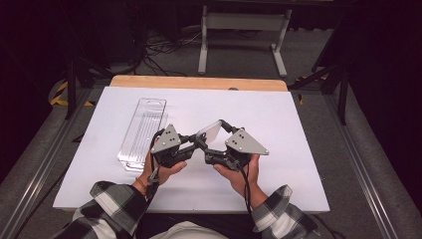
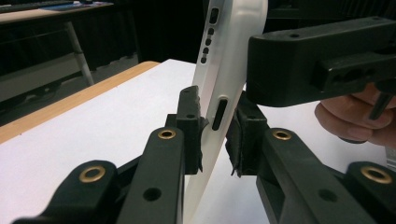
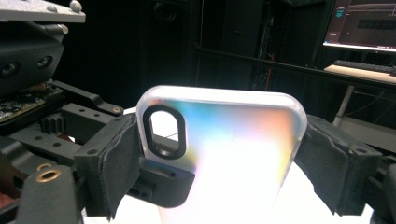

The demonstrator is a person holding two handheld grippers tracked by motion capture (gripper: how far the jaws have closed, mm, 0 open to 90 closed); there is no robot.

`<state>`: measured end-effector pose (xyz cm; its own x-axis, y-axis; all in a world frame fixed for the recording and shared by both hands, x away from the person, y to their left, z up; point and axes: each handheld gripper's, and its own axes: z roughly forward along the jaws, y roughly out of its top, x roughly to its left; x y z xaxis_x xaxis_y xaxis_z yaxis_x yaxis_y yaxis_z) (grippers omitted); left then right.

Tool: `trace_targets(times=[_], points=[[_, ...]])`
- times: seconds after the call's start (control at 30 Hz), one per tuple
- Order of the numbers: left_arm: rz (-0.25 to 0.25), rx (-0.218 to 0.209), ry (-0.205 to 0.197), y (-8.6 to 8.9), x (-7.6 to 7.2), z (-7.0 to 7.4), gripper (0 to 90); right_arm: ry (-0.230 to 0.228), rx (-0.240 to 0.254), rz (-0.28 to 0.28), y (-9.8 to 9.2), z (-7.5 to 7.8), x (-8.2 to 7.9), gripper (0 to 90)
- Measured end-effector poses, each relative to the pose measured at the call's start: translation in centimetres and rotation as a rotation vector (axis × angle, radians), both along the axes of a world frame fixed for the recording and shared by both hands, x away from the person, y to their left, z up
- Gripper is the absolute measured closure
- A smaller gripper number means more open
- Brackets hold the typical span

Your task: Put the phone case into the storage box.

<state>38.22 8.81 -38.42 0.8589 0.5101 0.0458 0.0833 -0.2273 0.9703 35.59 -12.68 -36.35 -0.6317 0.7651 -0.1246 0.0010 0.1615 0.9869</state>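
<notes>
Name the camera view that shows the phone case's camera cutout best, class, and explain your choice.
The right gripper view: the phone case faces that camera flat, so the black-ringed oval camera cutout is plain, near the case's top corner. The left gripper view gives the case edge-on, with side slots. The high view gives it small, held between both claws.

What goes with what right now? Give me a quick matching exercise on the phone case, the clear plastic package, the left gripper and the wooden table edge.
Things:
1. phone case
2. clear plastic package
3. left gripper
4. wooden table edge

States or places:
A. lies flat on the white board, left of the hands
B. far side, beyond the white board
C. held up off the board between both grippers
D. jaws pinching the case's thin side edge

Pairs: 1-C, 2-A, 3-D, 4-B
</notes>
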Motion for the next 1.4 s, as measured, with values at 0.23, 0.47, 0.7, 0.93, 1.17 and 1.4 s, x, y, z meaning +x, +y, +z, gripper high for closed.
trace_targets(times=[0.23,0.47,0.7,0.93,1.17,1.4], points=[[-0.052,-0.012,0.023,0.1,0.2,0.0,80.6,-0.027,-0.007,0.028,0.1,0.1,-0.4,41.9],[-0.052,0.012,0.010,0.3,0.2,0.1,80.7,-0.020,0.001,0.018,-0.4,0.2,-0.2,37.9],[-0.044,0.017,-0.006,0.7,0.3,0.2,80.8,-0.013,0.018,-0.008,-1.3,0.6,0.2,35.3],[-0.052,0.014,-0.008,1.0,0.3,0.4,80.7,0.009,0.009,-0.030,-2.5,0.3,0.6,35.1],[-0.065,0.003,-0.013,1.3,0.2,0.6,80.8,0.032,-0.027,-0.042,-3.4,-0.1,0.9,35.7],[-0.078,-0.017,-0.021,1.8,0.1,1.0,80.8,0.046,-0.046,-0.056,-4.1,-0.6,1.2,46.2]])
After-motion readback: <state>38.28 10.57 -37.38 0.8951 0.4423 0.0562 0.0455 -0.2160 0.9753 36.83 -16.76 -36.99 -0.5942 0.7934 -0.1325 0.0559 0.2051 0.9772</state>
